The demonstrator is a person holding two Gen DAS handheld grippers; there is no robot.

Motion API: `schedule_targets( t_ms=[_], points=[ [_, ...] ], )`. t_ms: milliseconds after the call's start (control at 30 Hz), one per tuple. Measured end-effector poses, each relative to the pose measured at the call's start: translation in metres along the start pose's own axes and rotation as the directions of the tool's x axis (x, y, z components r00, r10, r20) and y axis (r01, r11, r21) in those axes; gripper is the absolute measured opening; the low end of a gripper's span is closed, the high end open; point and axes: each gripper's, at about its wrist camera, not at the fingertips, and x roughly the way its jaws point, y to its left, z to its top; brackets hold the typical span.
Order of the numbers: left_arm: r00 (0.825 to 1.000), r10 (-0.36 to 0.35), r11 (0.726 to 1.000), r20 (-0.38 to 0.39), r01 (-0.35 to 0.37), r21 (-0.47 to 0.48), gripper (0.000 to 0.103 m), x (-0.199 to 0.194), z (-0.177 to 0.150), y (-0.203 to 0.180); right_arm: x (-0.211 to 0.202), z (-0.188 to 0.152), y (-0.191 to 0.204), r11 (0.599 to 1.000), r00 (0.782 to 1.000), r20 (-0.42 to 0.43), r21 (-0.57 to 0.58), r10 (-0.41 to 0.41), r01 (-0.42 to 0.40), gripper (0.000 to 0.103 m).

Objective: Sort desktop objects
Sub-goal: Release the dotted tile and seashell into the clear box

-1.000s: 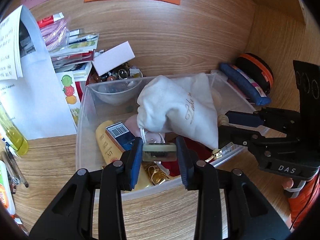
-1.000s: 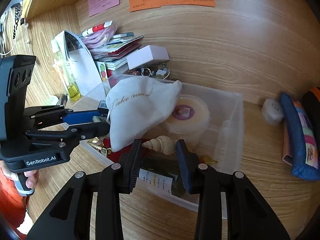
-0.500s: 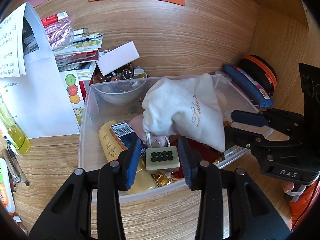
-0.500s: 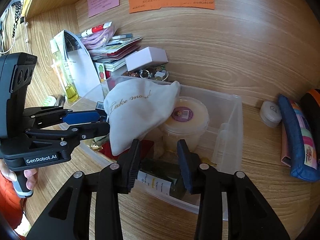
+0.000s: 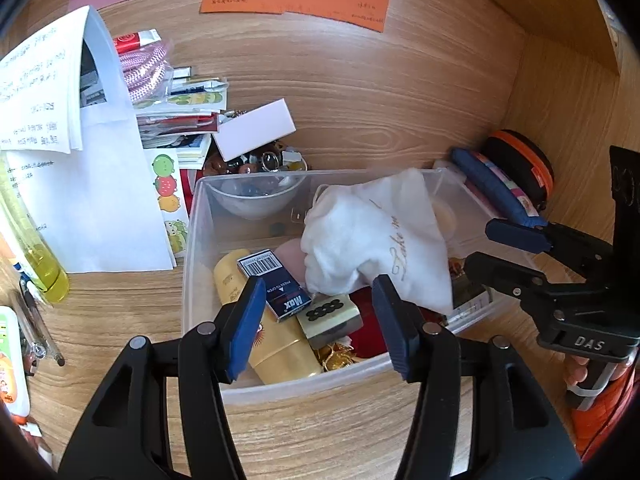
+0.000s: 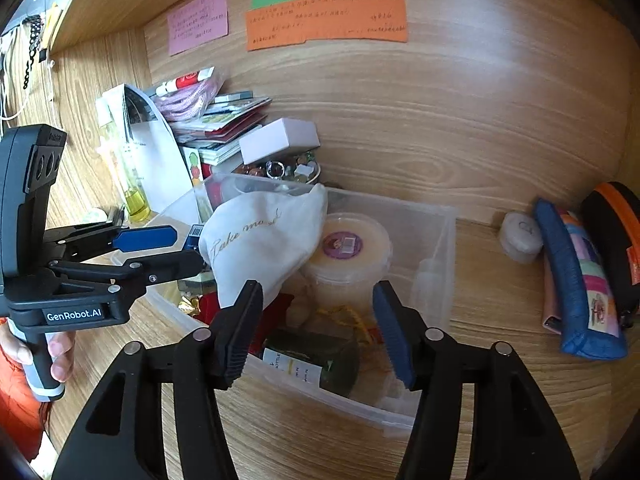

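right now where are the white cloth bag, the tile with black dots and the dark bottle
white cloth bag [image 5: 372, 248], left wrist view, middle of the cloth
tile with black dots [image 5: 330, 312], left wrist view, its dotted top face
dark bottle [image 6: 320, 356], right wrist view, its side beside the label

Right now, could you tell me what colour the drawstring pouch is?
White, with gold script lettering; the pouch shows best in the right wrist view.
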Motion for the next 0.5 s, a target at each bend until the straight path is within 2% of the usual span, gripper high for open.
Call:
schedule_targets(
  t_ms=[133, 267, 333, 400, 500],
  points=[
    [0.998, 0.046, 0.998, 0.053, -0.048, 0.03, 0.071, -0.019, 0.0, -0.007, -0.008, 0.002, 0.001, 1.0, 1.0, 0.009, -0.005, -0.024, 0.024, 0.058],
    [0.993, 0.071, 0.995, 0.091, -0.077, 0.063, 0.075, -0.037, -0.001, -0.018, -0.022, 0.003, 0.008, 0.998, 0.998, 0.036, -0.019, -0.06, 0.061, 0.072],
    [0.991, 0.08, 0.994, 0.11, -0.088, 0.065, 0.086, -0.047, -0.003, -0.022, -0.032, 0.003, 0.011, 0.996, 0.995, 0.056, -0.027, -0.085, 0.087, 0.074],
    [0.988, 0.089, 0.993, 0.127, -0.097, 0.061, 0.092, -0.054, -0.004, -0.024, -0.042, 0.003, 0.014, 0.995, 0.993, 0.071, -0.024, -0.098, 0.1, 0.08],
    [0.985, 0.094, 0.993, 0.145, -0.103, 0.054, 0.094, -0.066, -0.006, -0.027, -0.057, 0.001, 0.017, 0.99, 0.986, 0.094, -0.019, -0.135, 0.137, 0.083]
  ],
)
